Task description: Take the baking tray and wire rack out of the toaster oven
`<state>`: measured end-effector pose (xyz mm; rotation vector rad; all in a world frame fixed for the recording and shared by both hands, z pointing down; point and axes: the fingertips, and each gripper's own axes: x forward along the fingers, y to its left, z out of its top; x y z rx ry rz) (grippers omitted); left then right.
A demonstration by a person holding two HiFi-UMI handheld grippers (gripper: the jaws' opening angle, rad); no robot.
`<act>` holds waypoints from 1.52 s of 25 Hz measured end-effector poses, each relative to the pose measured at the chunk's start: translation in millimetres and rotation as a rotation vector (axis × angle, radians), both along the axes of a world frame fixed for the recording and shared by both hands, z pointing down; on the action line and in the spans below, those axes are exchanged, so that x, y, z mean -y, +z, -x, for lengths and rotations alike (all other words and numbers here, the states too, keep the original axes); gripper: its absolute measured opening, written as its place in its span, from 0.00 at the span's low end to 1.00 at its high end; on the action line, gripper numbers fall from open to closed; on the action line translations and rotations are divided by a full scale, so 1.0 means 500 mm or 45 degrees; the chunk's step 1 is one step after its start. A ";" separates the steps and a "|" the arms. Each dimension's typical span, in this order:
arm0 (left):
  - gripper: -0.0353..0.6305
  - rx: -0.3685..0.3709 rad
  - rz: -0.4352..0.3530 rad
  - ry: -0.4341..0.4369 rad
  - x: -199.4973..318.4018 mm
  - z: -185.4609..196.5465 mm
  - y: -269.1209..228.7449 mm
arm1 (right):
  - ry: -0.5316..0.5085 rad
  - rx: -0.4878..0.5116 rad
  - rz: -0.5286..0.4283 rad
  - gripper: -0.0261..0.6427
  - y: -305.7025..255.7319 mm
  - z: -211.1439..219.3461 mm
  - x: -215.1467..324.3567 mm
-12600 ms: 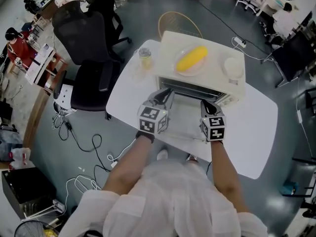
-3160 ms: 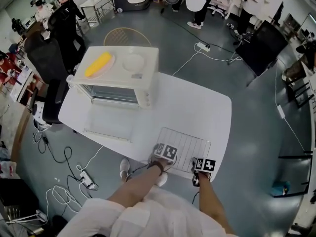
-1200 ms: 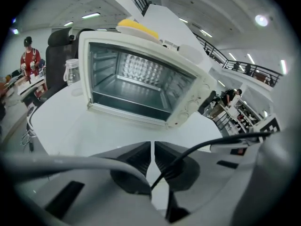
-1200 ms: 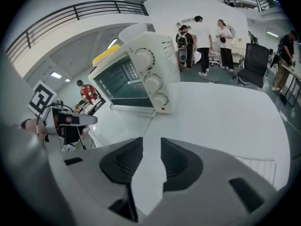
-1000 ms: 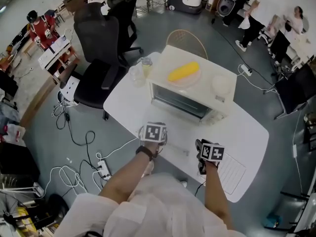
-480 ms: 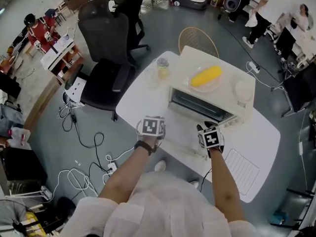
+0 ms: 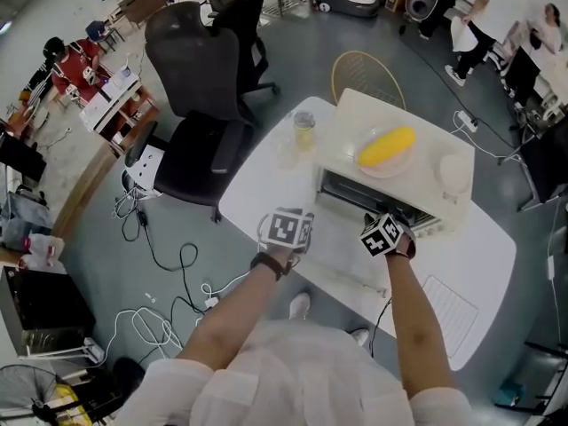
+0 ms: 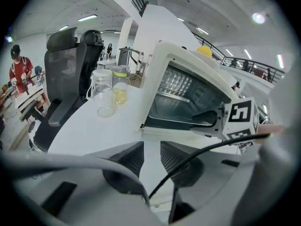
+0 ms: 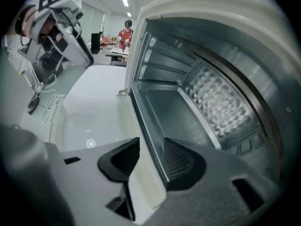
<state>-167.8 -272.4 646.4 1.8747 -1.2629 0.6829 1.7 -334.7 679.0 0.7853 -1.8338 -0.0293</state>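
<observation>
The cream toaster oven (image 7: 351, 118) stands on the white table with its door (image 7: 342, 238) folded down. A grey baking tray (image 9: 164, 112) lies inside it, also seen in the left gripper view as the tray (image 8: 176, 112). The wire rack (image 7: 450, 302) lies on the table at the right. My right gripper (image 7: 388, 224) is at the oven mouth; its jaws (image 9: 151, 161) have just been opening and straddle the front metal edge without pressing on it. My left gripper (image 7: 288, 227) hovers by the door's left side; its jaws (image 8: 151, 157) have just been opening, with nothing between them.
A plate with a yellow corn cob (image 7: 386, 146) and a white bowl (image 7: 453, 172) sit on the oven's top. Two glass jars (image 8: 113, 86) stand left of the oven. A black office chair (image 7: 209, 78) is beside the table's far left; cables lie on the floor.
Both grippers moved from the table's near edge toward the oven. The right one rolled and reached the oven mouth. The left one's jaws have parted.
</observation>
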 end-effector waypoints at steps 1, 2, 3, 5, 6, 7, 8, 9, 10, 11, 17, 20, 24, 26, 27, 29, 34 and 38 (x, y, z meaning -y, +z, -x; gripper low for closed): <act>0.20 -0.005 -0.001 0.005 0.004 -0.001 0.000 | -0.018 -0.030 -0.010 0.28 0.005 0.000 0.008; 0.20 -0.008 -0.002 0.010 0.010 -0.001 0.001 | -0.036 -0.058 -0.020 0.28 0.011 0.001 0.017; 0.21 -0.008 -0.003 0.016 0.015 -0.002 0.002 | -0.050 -0.084 -0.025 0.28 0.018 0.000 0.024; 0.21 -0.004 -0.005 0.032 0.020 -0.006 0.008 | -0.062 -0.122 -0.013 0.28 0.039 -0.006 0.027; 0.21 0.000 -0.009 0.039 0.021 -0.005 0.012 | -0.060 -0.131 -0.007 0.28 0.050 -0.006 0.028; 0.21 0.007 -0.013 0.045 0.023 -0.001 0.014 | -0.055 -0.130 -0.007 0.27 0.059 -0.001 0.028; 0.21 0.016 -0.016 0.048 0.025 0.006 0.014 | -0.049 -0.124 -0.015 0.27 0.062 0.008 0.031; 0.21 0.025 -0.017 0.049 0.026 0.011 0.011 | -0.047 -0.118 -0.027 0.23 0.061 0.015 0.034; 0.21 0.027 -0.014 0.048 0.026 0.010 0.007 | -0.052 -0.116 -0.032 0.19 0.056 0.017 0.031; 0.21 0.022 -0.009 0.047 0.023 0.002 0.004 | -0.064 -0.120 -0.026 0.19 0.051 0.013 0.022; 0.21 0.017 -0.022 0.069 0.040 -0.020 0.008 | -0.111 -0.111 -0.028 0.17 0.037 0.011 -0.054; 0.23 0.042 -0.014 0.085 0.050 -0.021 0.022 | -0.142 -0.072 -0.005 0.17 0.043 0.026 -0.115; 0.23 0.086 -0.003 0.114 0.072 -0.023 0.043 | -0.144 -0.046 0.006 0.17 0.044 0.038 -0.169; 0.23 0.134 -0.056 0.122 0.099 -0.019 0.044 | -0.141 -0.033 0.015 0.17 0.044 0.042 -0.189; 0.23 0.149 -0.080 0.127 0.113 -0.021 0.045 | -0.140 -0.027 0.017 0.17 0.043 0.042 -0.195; 0.24 0.150 -0.056 0.144 0.123 -0.034 0.059 | -0.142 -0.017 0.019 0.17 0.041 0.043 -0.205; 0.26 0.072 0.062 0.208 0.124 -0.084 0.099 | -0.183 -0.004 0.030 0.16 0.040 0.049 -0.225; 0.27 0.097 0.121 0.238 0.130 -0.092 0.131 | -0.202 0.007 0.056 0.16 0.045 0.048 -0.239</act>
